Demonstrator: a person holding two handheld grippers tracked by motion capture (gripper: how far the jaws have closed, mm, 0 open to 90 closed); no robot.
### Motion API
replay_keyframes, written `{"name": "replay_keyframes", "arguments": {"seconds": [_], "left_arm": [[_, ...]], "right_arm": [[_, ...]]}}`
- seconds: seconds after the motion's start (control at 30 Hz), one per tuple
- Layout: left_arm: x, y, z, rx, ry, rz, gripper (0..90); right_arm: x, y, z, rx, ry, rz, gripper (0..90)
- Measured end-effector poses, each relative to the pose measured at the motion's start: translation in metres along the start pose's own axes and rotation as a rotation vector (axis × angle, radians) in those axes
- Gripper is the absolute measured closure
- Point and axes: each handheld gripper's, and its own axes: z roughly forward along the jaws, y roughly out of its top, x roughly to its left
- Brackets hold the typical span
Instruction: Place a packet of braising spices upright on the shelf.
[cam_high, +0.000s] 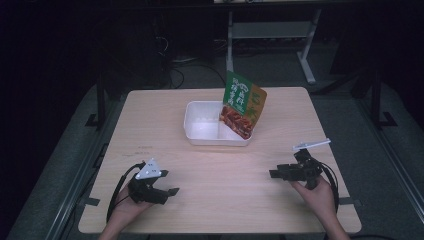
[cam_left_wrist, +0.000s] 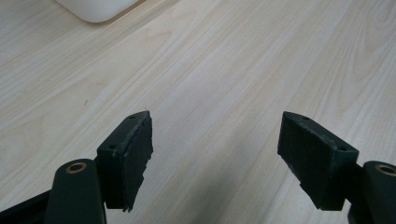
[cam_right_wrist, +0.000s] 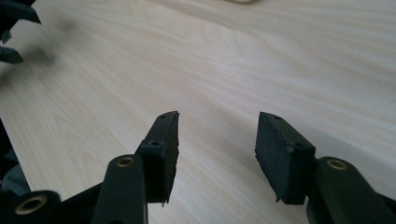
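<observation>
— High view first: left gripper (cam_high: 159, 191) held low at the near-left of the table, jaws spread and clasping nothing. Same for the right gripper (cam_high: 278, 173) at near right, jaws parted, nothing between them.

— Confirmed close up? Left gripper view: left gripper (cam_left_wrist: 215, 156) gaping wide over bare wood. Right gripper view: right gripper (cam_right_wrist: 217, 154) likewise released, gap a little narrower.

— And the work piece?

— Snack pouch (cam_high: 243, 104), green and orange, standing on its lower edge in the right compartment of the white tray (cam_high: 200, 135), leaning back toward twelve o'clock. Tray past table centre, left compartment bare. Corner of the tray (cam_left_wrist: 95, 9) peeking in at the top of the left gripper view.

— Bearing from each tool?

— From the right gripper, roughly eleven o'clock; from the left gripper, about one o'clock. Well apart from both. Probably the right hand (cam_high: 318, 196) nearer, since the pouch sits in the tray's right half. Long axis of the pouch running up and slightly back, broad printed face toward the person; top edge likely the easiest grab, closing front to back.

— Risk?

— Possibly tipping the pouch backward over the tray wall if pushed before clamping.

— Surface and room?

— Pale wood-grain table (cam_high: 215, 200), smooth, otherwise uncluttered. Beyond it, dark room, grey floor, white legs of a further desk (cam_high: 306, 55) at twelve to one o'clock, cables on the floor.
</observation>
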Motion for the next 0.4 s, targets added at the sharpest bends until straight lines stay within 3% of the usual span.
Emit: {"name": "replay_keyframes", "arguments": {"seconds": [0.4], "left_arm": [[-0.001,0.001,-0.001,-0.003,0.0,0.006,25.7]], "right_arm": [[0.013,-0.023,0.002,-0.005,0.014,-0.02,45.5]]}}
